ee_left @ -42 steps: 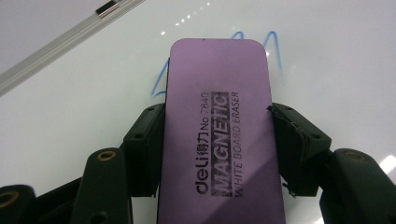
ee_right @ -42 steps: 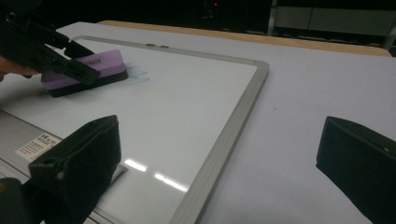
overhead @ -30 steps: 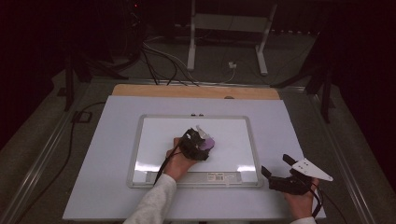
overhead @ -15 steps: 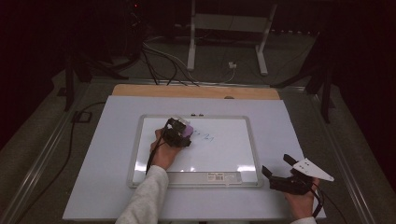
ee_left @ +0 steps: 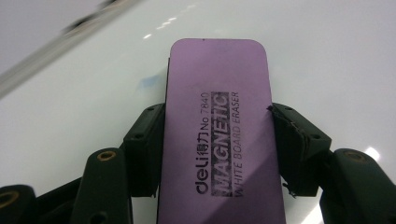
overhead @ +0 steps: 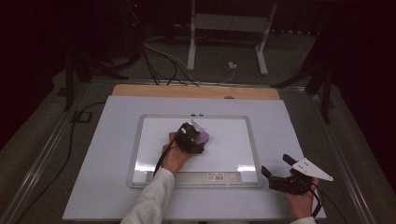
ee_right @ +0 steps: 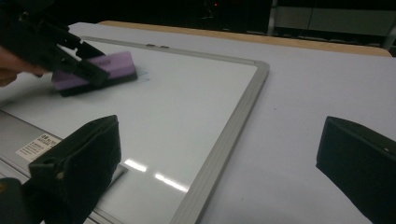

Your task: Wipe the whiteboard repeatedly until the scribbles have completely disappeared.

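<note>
Right gripper [overhead: 279,176] idles at the near desk [overhead: 299,140] edge, off the whiteboard [overhead: 233,140] corner; jaws apart, nothing between them. Further in, my left gripper [overhead: 195,138] has its jaws clamped on the long sides of the purple eraser [ee_left: 219,135], which lies flat on the board's middle. A faint blue smear [ee_left: 148,83] sits just beside the eraser's far left corner. Risk: tilting my wrist would lift one edge and skip that mark; pressing hard could shove the unclamped board across the desk.

The room is dark; behind the bench [overhead: 116,196], cables [overhead: 163,65] lie on grey floor [overhead: 289,60] near a white stand [overhead: 229,28].
</note>
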Action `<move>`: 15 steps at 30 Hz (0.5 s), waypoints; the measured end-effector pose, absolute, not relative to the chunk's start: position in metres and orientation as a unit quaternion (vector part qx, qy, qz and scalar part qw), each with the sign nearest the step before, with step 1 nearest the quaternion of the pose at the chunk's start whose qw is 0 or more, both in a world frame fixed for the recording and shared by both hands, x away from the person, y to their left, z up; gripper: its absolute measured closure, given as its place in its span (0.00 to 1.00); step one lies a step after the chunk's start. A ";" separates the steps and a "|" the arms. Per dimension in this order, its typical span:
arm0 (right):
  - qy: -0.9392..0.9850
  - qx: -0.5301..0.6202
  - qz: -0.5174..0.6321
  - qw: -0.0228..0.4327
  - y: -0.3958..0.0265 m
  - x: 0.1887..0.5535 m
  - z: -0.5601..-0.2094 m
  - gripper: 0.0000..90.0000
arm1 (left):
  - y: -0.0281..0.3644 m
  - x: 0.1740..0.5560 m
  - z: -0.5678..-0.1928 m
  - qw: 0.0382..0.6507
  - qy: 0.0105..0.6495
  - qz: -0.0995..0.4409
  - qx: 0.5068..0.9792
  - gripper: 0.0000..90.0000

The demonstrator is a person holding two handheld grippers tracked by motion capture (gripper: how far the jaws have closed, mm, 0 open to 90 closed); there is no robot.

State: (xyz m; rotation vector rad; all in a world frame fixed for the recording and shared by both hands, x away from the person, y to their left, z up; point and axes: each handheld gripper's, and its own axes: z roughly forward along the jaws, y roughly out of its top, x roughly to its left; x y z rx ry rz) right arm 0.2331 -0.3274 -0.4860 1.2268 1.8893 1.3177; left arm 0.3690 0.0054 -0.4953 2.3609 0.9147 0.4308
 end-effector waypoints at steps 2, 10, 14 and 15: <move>0.698 0.454 0.487 0.263 -0.328 0.233 -0.486 0.00 | 0.004 0.370 -0.494 0.276 0.342 0.164 0.883 0.46; 0.696 0.456 0.488 0.263 -0.330 0.232 -0.485 0.00 | 0.043 0.409 -0.494 0.237 0.444 0.204 0.840 0.47; 0.696 0.455 0.488 0.263 -0.330 0.232 -0.485 0.00 | 0.042 0.416 -0.494 0.236 0.453 0.207 0.835 0.47; 0.696 0.455 0.489 0.263 -0.329 0.233 -0.485 0.00 | 0.037 0.416 -0.494 0.239 0.449 0.204 0.836 0.47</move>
